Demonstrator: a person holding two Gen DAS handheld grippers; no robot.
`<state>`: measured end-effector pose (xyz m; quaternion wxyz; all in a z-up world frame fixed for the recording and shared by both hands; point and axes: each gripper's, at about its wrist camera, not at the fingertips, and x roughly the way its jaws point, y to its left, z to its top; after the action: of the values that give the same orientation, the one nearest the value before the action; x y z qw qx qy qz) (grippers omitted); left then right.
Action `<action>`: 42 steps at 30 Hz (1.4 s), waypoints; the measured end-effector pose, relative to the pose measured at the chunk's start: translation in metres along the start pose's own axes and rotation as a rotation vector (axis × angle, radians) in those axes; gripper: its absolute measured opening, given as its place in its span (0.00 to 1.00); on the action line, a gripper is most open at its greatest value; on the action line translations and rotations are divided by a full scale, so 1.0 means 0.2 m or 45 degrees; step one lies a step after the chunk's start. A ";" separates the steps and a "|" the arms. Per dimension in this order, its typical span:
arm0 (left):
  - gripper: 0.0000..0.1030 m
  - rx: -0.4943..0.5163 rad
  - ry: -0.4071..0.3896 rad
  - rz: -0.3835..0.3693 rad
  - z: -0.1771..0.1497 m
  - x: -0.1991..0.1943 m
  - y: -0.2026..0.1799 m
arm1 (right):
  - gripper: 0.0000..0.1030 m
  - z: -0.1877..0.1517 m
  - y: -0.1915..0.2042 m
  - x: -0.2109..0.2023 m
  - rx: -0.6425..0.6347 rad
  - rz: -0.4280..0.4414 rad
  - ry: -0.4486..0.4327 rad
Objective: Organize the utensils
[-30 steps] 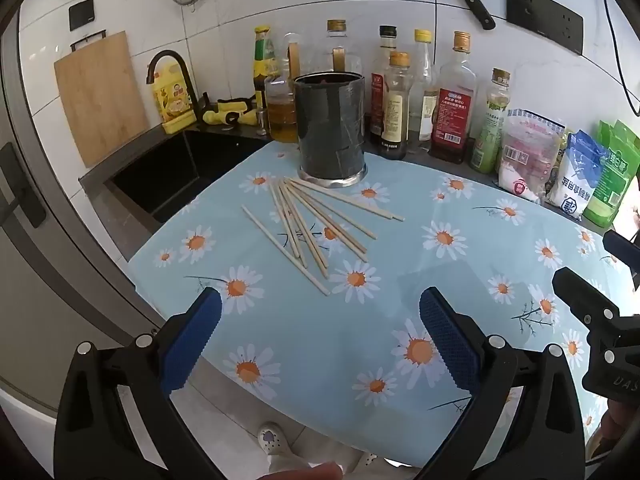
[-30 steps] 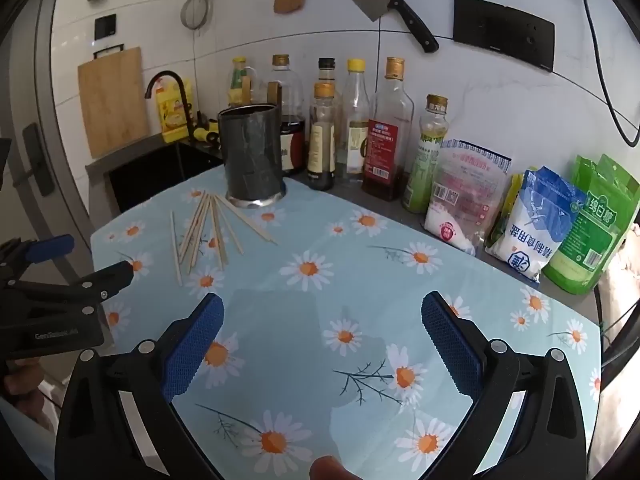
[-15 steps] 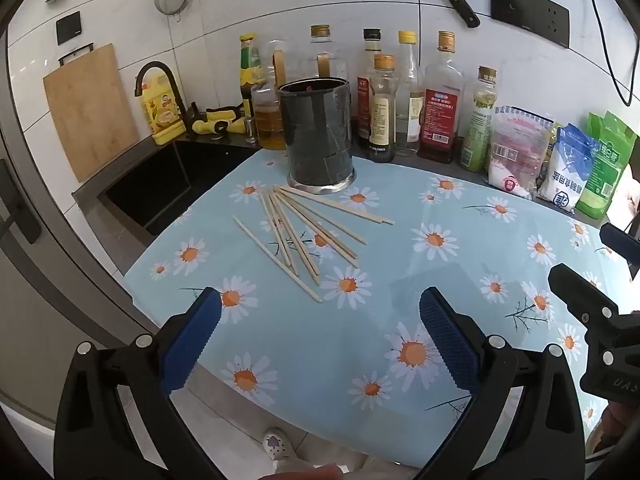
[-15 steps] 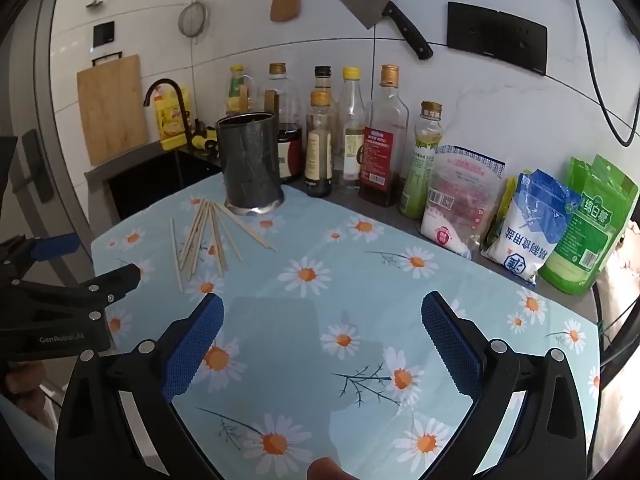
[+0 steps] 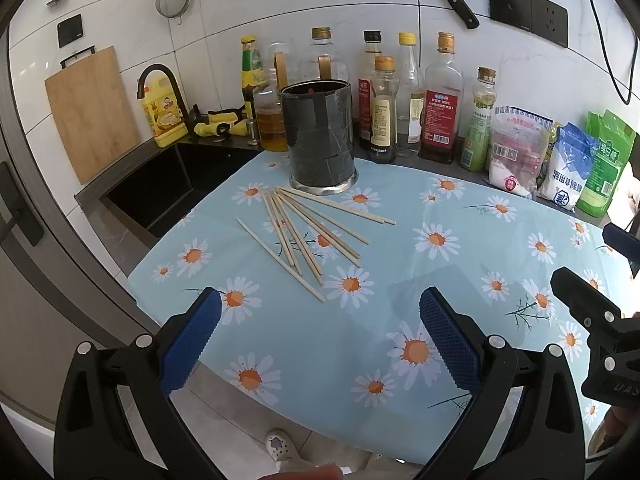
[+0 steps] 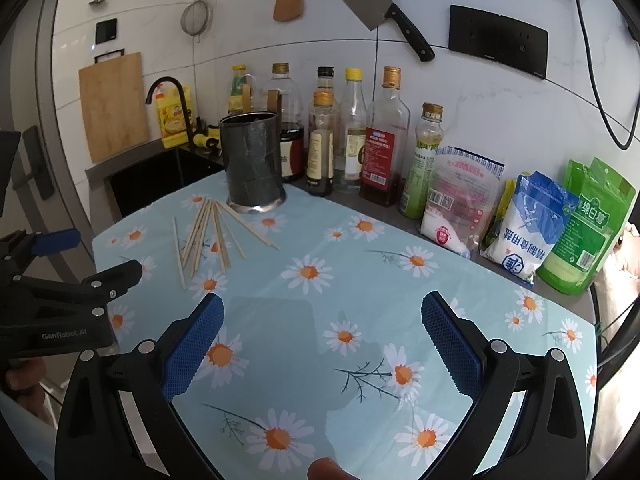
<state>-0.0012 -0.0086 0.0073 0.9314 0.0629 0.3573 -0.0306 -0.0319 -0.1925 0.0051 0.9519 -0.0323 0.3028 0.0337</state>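
Near the desk's far left corner, a loose fan of wooden chopsticks [image 5: 310, 232] lies flat on the daisy-print blue tablecloth [image 5: 400, 272], their far ends converging just in front of a dark cylindrical utensil holder [image 5: 320, 136] that stands upright by the far edge. Both claws hang over the near side of the desk with their blue pads spread wide and nothing between them: the left claw [image 5: 320, 340] points toward the chopsticks from the near edge, well short of them, while the right claw [image 6: 322, 340] hovers over bare cloth toward the desk's middle, farther from the sticks. Each claw shows in the other's view, the left one at the left edge of the right wrist view. Behind the holder, a row of sauce and oil bottles [image 6: 352, 132] lines the far edge, with bags of salt and sugar [image 6: 524, 228] toward the far right corner. A cleaver [image 6: 376, 12] hangs on the tiled wall, and a black sink [image 5: 156, 192] sits beyond the desk's left edge.
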 end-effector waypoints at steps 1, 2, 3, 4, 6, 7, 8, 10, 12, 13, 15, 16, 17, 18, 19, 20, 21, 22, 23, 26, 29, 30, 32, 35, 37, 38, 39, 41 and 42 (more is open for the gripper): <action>0.94 0.001 0.000 0.000 0.00 0.00 0.00 | 0.92 0.00 0.00 0.00 -0.003 -0.001 0.001; 0.94 -0.002 0.002 -0.001 0.00 0.00 0.00 | 0.92 0.00 0.00 0.00 -0.005 -0.002 0.001; 0.94 -0.005 0.004 -0.002 0.00 0.00 0.00 | 0.92 0.00 0.00 0.00 -0.007 -0.002 0.001; 0.94 -0.007 0.007 -0.002 0.00 0.00 0.00 | 0.92 0.00 0.00 0.00 -0.011 -0.002 -0.001; 0.94 -0.011 0.006 -0.001 -0.01 -0.01 0.01 | 0.92 0.00 0.00 -0.01 -0.018 -0.002 -0.003; 0.94 -0.014 0.008 0.002 -0.01 -0.01 0.01 | 0.92 0.00 0.00 -0.01 -0.022 -0.001 -0.003; 0.94 -0.015 0.008 0.007 -0.01 -0.01 0.01 | 0.92 0.01 0.00 -0.01 -0.025 0.001 -0.005; 0.94 -0.018 0.007 0.013 -0.01 -0.01 0.01 | 0.92 0.01 0.00 -0.01 -0.028 0.001 -0.006; 0.94 -0.017 0.003 0.014 -0.01 -0.02 0.01 | 0.92 0.01 0.01 -0.01 -0.031 0.000 -0.009; 0.94 -0.013 0.002 0.011 -0.01 -0.02 0.01 | 0.92 0.01 0.01 -0.01 -0.032 0.000 -0.011; 0.94 -0.005 -0.002 0.010 -0.01 -0.02 0.00 | 0.92 0.01 0.01 -0.01 -0.033 0.005 -0.011; 0.94 -0.004 -0.004 0.013 -0.01 -0.02 0.01 | 0.92 0.01 0.01 -0.01 -0.033 0.008 -0.011; 0.94 -0.005 -0.002 0.015 -0.01 -0.02 0.01 | 0.92 0.00 0.02 -0.01 -0.034 0.008 -0.014; 0.94 -0.008 -0.001 0.020 -0.01 -0.02 0.01 | 0.92 0.00 0.02 -0.01 -0.035 0.007 -0.017; 0.94 -0.011 0.001 0.024 -0.02 -0.02 0.02 | 0.92 0.00 0.02 -0.01 -0.034 0.008 -0.018; 0.94 -0.012 0.002 0.027 -0.02 -0.03 0.02 | 0.92 0.00 0.02 -0.01 -0.033 0.008 -0.018; 0.94 -0.011 0.003 0.029 -0.02 -0.03 0.02 | 0.92 0.00 0.02 -0.01 -0.034 0.007 -0.017; 0.94 -0.011 0.002 0.030 -0.02 -0.03 0.02 | 0.92 0.00 0.02 -0.01 -0.033 0.006 -0.017; 0.94 -0.011 0.001 0.030 -0.02 -0.03 0.02 | 0.92 0.00 0.02 -0.01 -0.037 0.005 -0.019; 0.94 -0.012 0.002 0.027 -0.02 -0.03 0.02 | 0.92 0.00 0.02 -0.02 -0.040 -0.002 -0.026; 0.94 -0.007 0.002 0.030 -0.02 -0.03 0.02 | 0.92 -0.01 0.02 -0.02 -0.037 -0.007 -0.030; 0.94 -0.008 0.002 0.035 -0.02 -0.03 0.02 | 0.92 -0.01 0.02 -0.03 -0.036 -0.007 -0.029; 0.94 -0.004 0.009 0.039 -0.03 -0.03 0.02 | 0.92 -0.01 0.02 -0.03 -0.033 -0.008 -0.027; 0.94 0.000 0.013 0.041 -0.04 -0.03 0.02 | 0.92 -0.02 0.02 -0.03 -0.034 -0.009 -0.029; 0.94 -0.003 0.016 0.042 -0.04 -0.03 0.02 | 0.92 -0.02 0.01 -0.03 -0.031 -0.004 -0.029; 0.94 -0.002 0.017 0.044 -0.04 -0.03 0.01 | 0.92 -0.02 0.01 -0.03 -0.031 -0.002 -0.027; 0.94 -0.002 0.018 0.043 -0.04 -0.03 0.01 | 0.92 -0.02 0.01 -0.03 -0.030 0.000 -0.025; 0.94 -0.003 0.016 0.045 -0.04 -0.03 0.01 | 0.92 -0.02 0.00 -0.03 -0.023 0.002 -0.024; 0.94 -0.002 0.015 0.047 -0.04 -0.03 0.01 | 0.92 -0.02 0.00 -0.03 -0.022 0.000 -0.025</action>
<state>-0.0114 -0.0050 0.0061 0.9297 0.0689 0.3616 -0.0128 -0.0400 -0.1928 0.0057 0.9545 -0.0400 0.2932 0.0366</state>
